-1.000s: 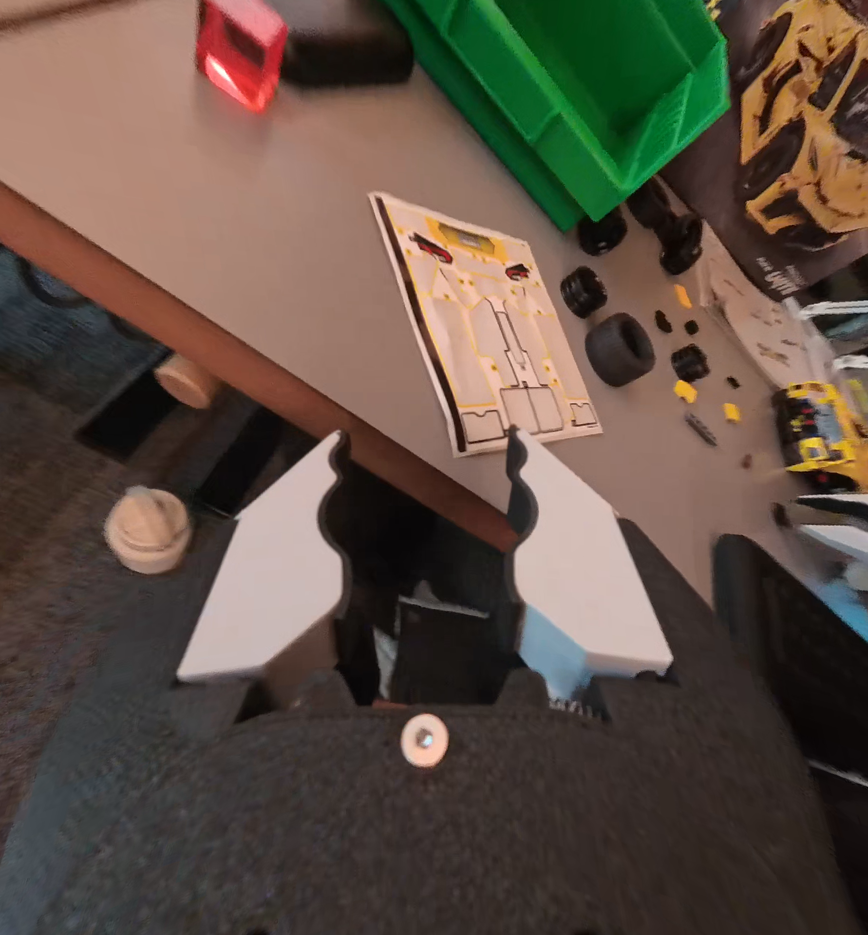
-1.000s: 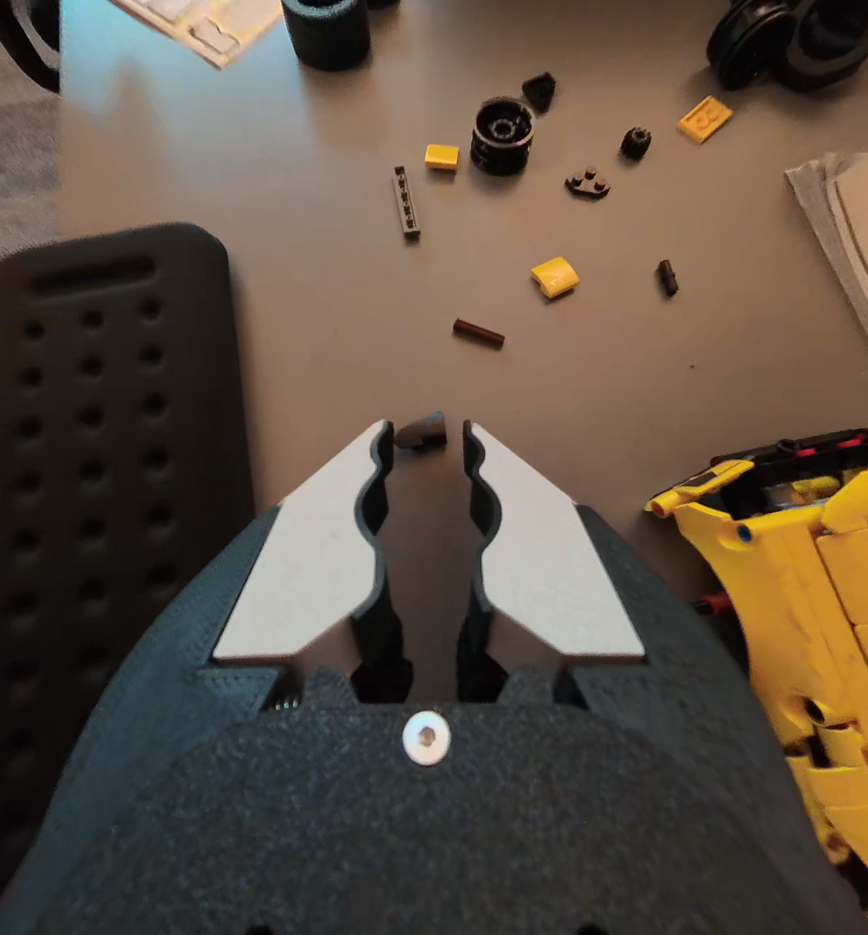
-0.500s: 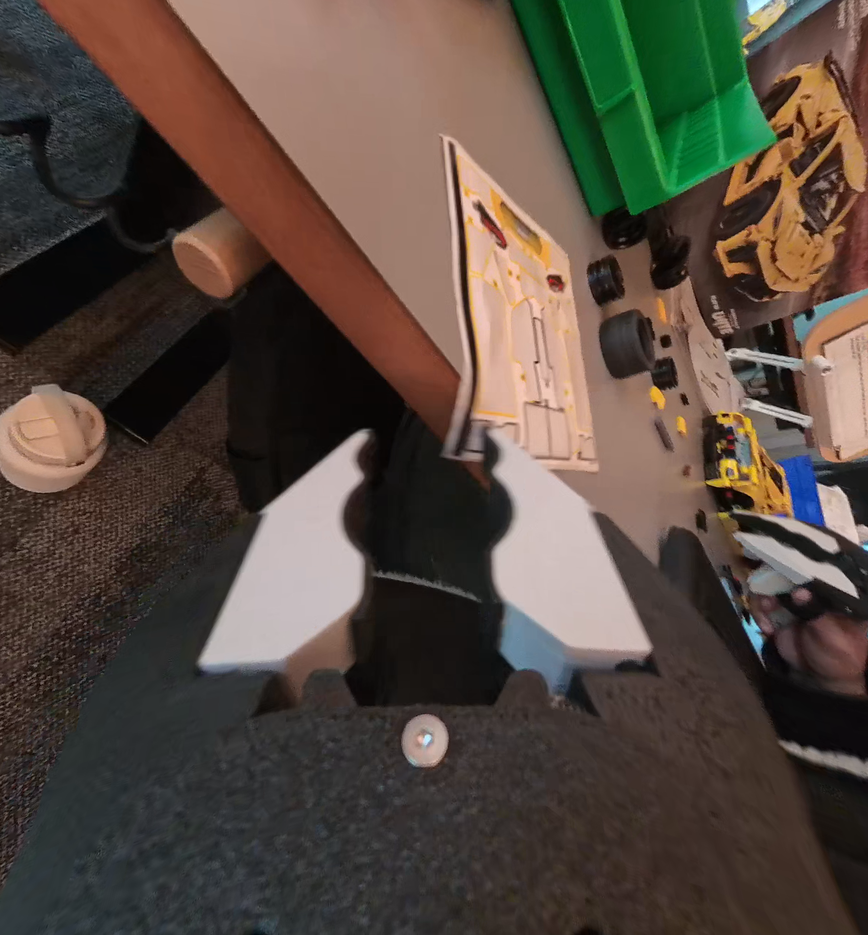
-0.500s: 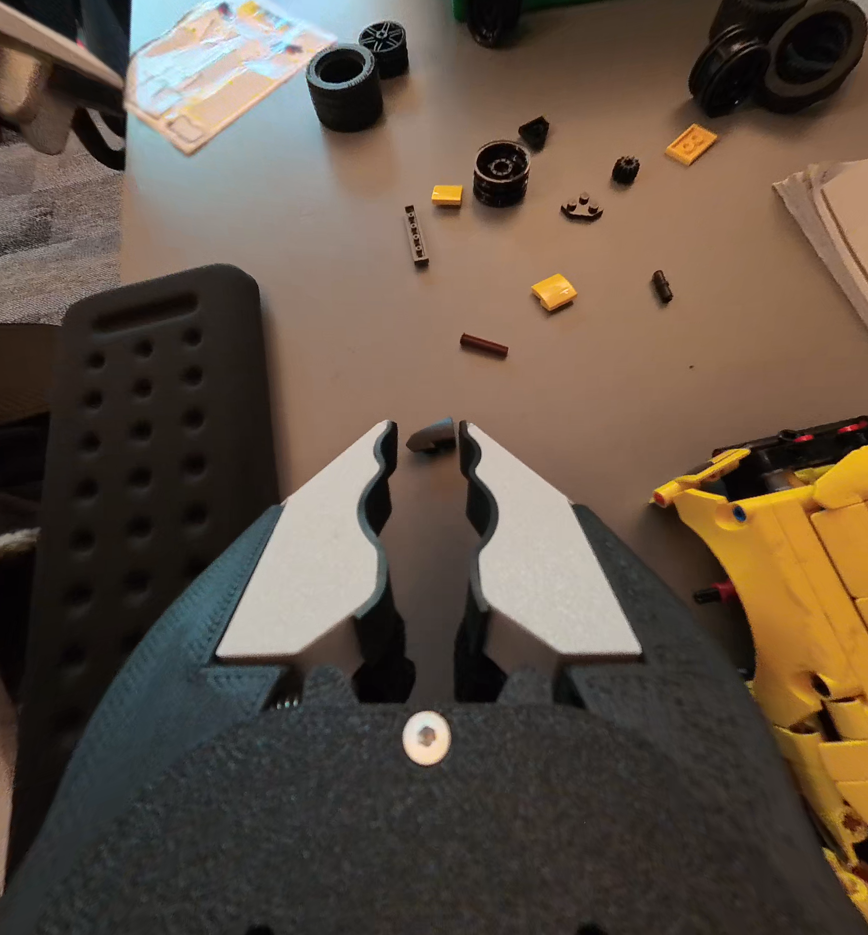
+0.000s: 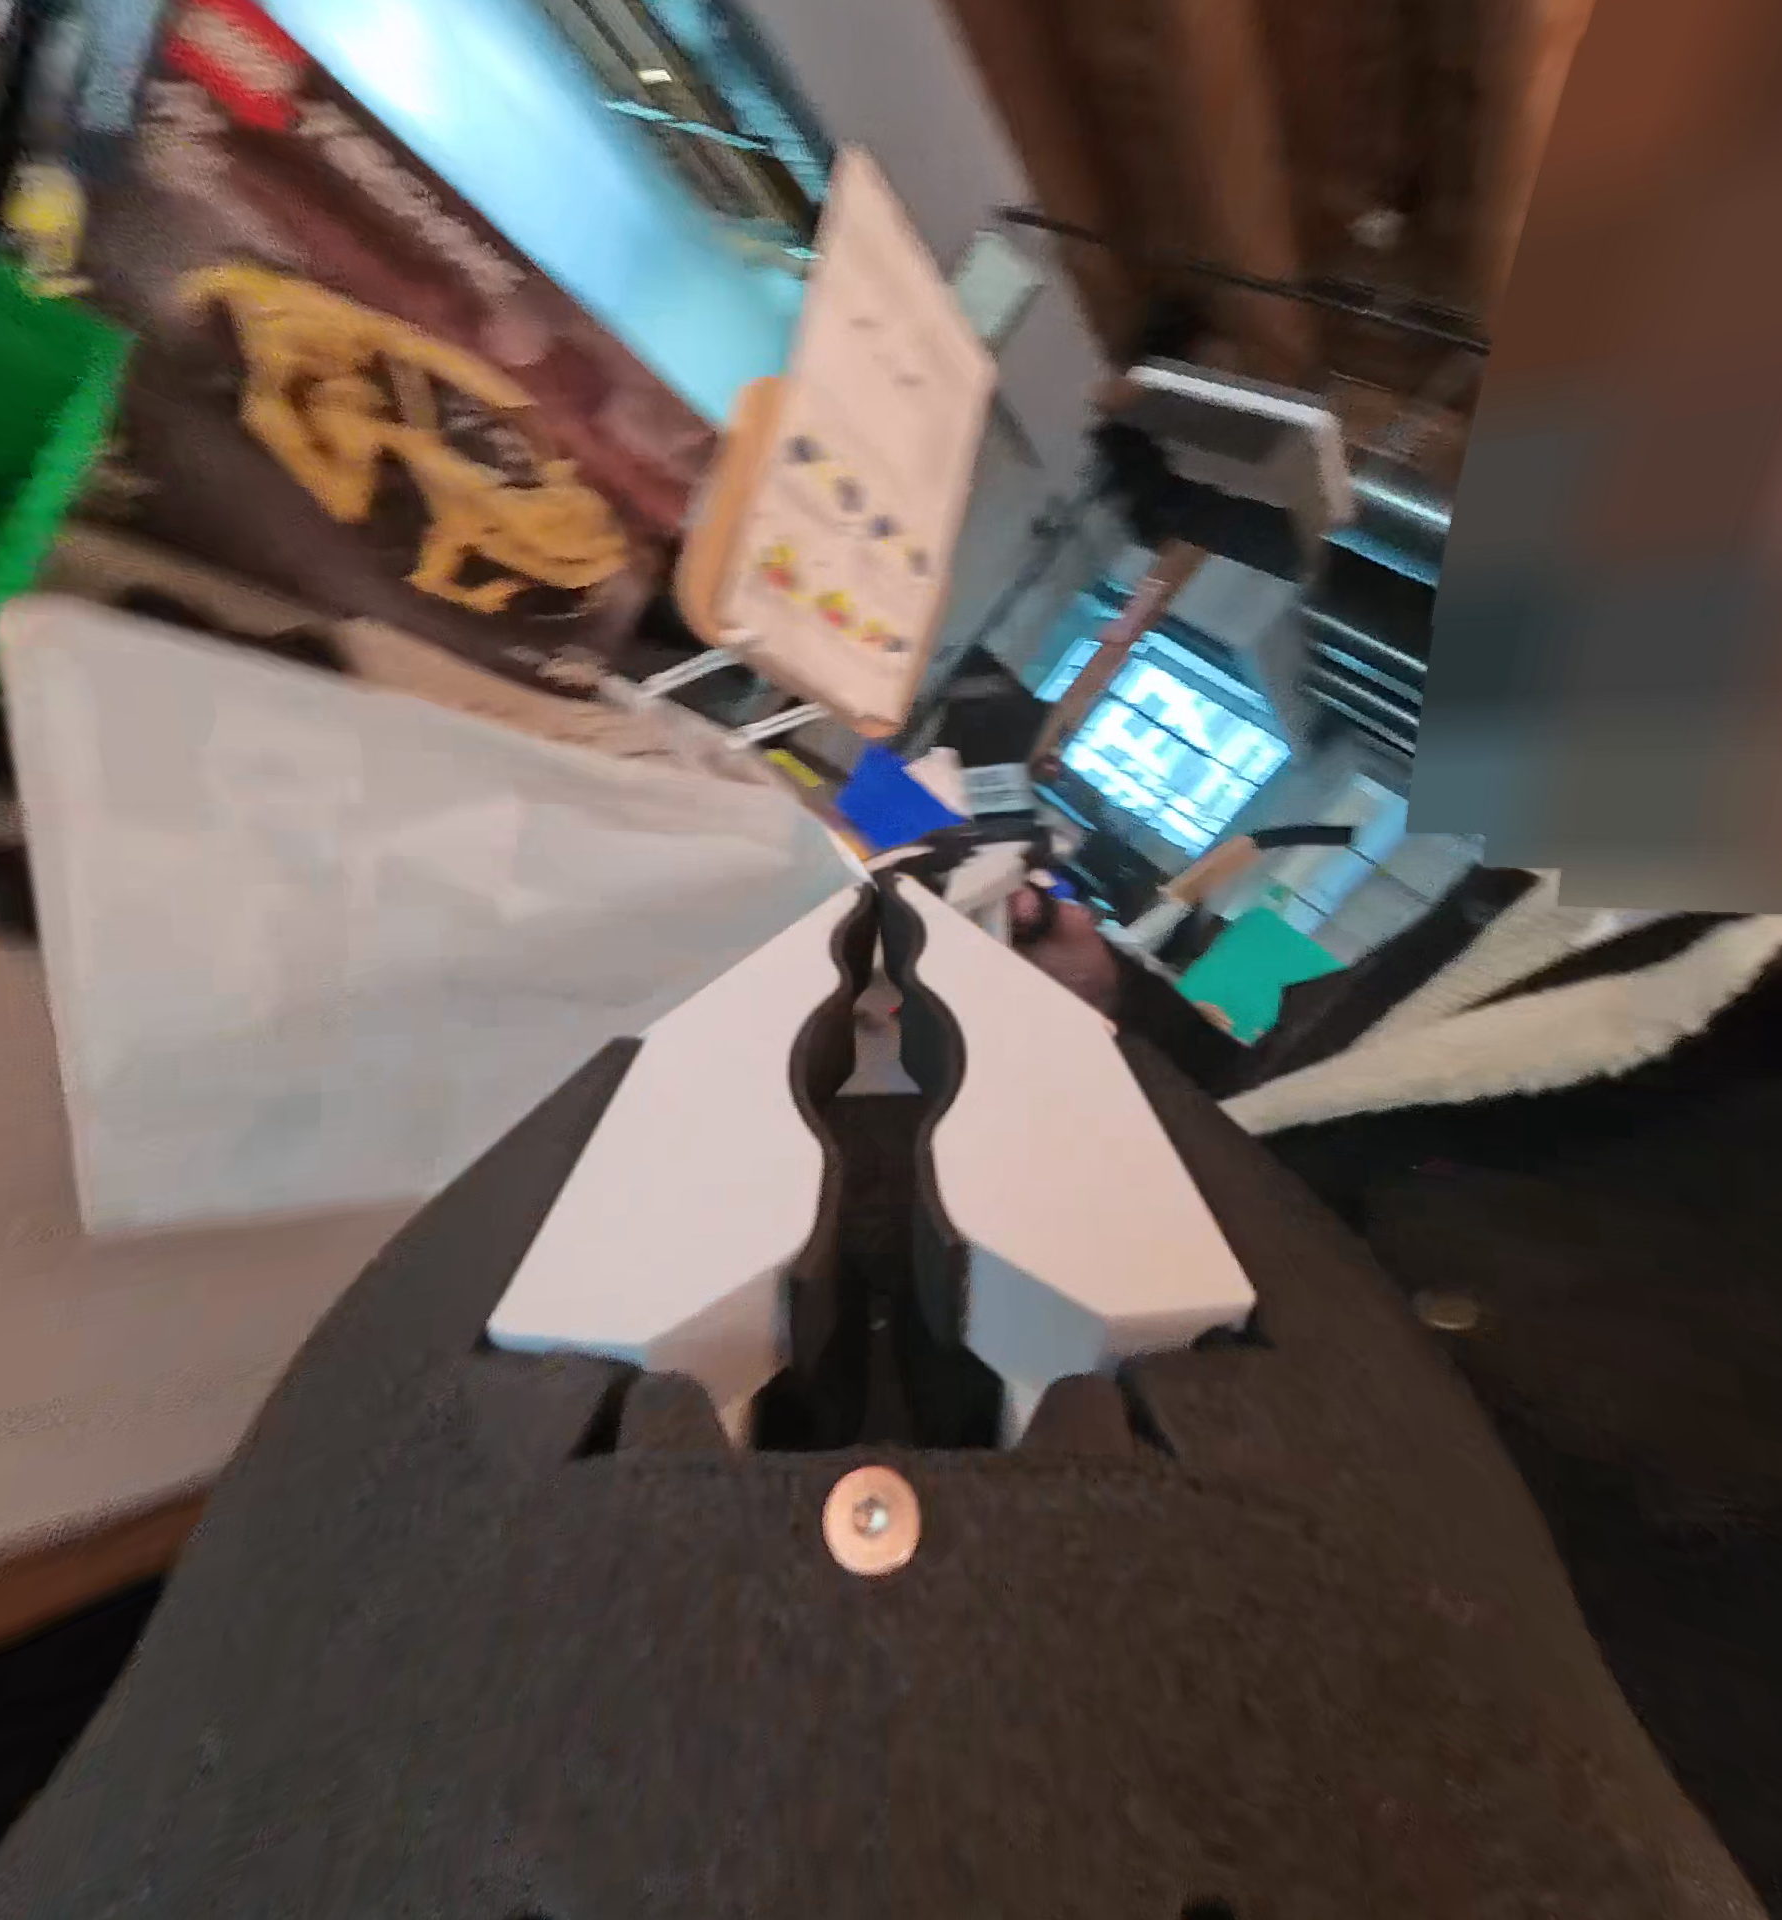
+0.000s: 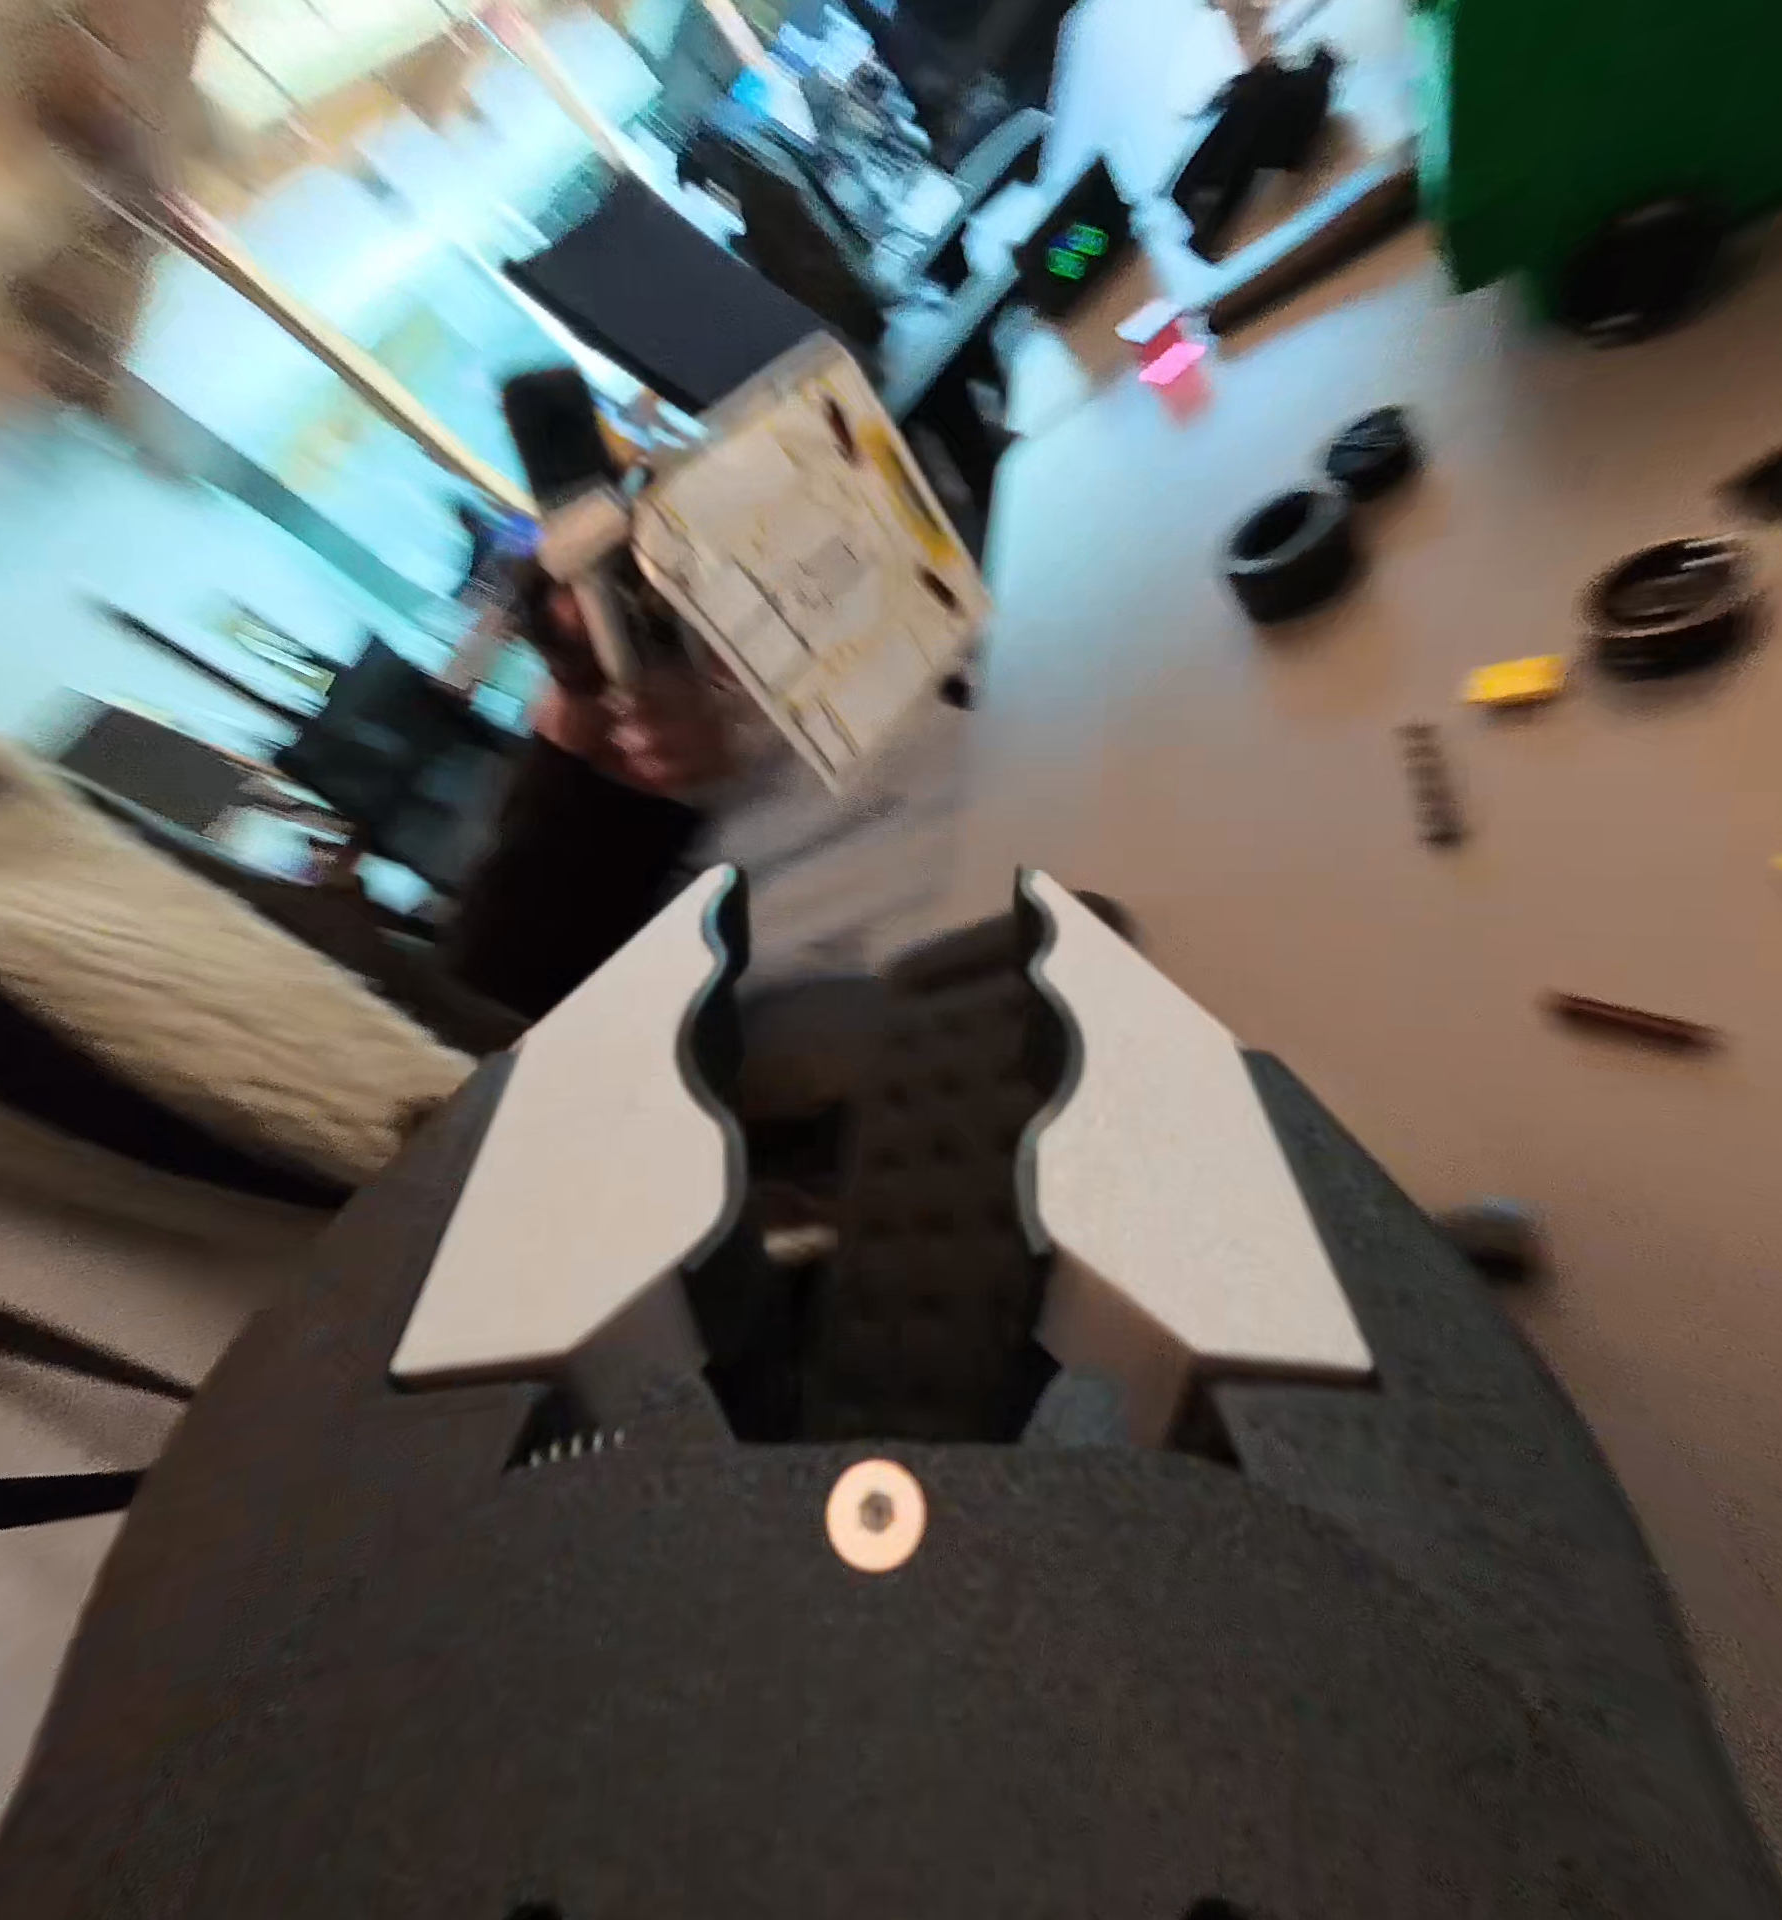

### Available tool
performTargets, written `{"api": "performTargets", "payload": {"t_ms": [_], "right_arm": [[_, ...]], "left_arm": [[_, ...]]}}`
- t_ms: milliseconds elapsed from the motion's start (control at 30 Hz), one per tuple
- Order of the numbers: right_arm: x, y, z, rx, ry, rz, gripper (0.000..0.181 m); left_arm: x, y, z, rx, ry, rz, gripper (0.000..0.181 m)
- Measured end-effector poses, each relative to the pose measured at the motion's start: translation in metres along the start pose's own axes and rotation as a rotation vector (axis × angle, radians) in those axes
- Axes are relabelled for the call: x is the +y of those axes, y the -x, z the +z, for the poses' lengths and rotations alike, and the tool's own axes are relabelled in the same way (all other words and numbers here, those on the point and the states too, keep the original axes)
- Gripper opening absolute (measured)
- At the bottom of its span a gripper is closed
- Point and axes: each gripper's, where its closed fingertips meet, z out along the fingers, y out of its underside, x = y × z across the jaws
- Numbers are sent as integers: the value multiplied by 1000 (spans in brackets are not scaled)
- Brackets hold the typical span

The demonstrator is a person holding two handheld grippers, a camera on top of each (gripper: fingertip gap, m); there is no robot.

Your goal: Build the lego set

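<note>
Lifted off the table (image 6: 1282,987) since a second ago, the sticker sheet (image 5: 347,883) hangs pinched by one corner in the closed left gripper (image 5: 879,904), the right gripper (image 6: 876,914) gapes empty near loose tyres (image 6: 1287,556), so steady the sheet before peeling.

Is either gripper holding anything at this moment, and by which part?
The left gripper is shut on the sticker sheet, pinching it at a corner with its fingertips. The right gripper is open and holds nothing.
</note>
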Motion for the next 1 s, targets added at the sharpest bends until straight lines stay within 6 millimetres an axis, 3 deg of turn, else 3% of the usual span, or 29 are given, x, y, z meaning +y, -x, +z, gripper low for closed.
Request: {"api": "performTargets", "payload": {"t_ms": [67, 200, 367, 433, 533, 600, 667, 800, 867, 1000], "right_arm": [[-2, 15, 9, -172, -31, 153, 64], [23, 41, 21, -426, 46, 386, 83], [19, 83, -7, -728, 24, 511, 82], [2, 82, -23, -759, -71, 506, 74], [-19, 72, -48, -736, -194, 435, 49], [-26, 64, -64, -692, -252, 371, 18], [-31, 47, -77, -590, -296, 316, 1], [-29, 19, -91, -354, -301, 196, 0], [-26, 7, -96, -233, -288, 128, 0], [-32, 1, -111, -205, -336, 112, 0]], "left_arm": [[3, -33, 27, 166, -5, 17, 0], [15, -83, 70, 395, 17, 70, 0], [23, -123, 102, 573, 50, 166, 0], [30, -125, 115, 607, 81, 152, 0], [39, -111, 134, 593, 112, 109, 0], [43, -98, 145, 569, 115, 69, 0], [48, -82, 153, 528, 129, 50, 0], [61, -45, 164, 402, 136, 114, 10], [55, -23, 170, 311, 110, 92, 40], [31, 7, 187, 181, 31, 96, 61]]}}
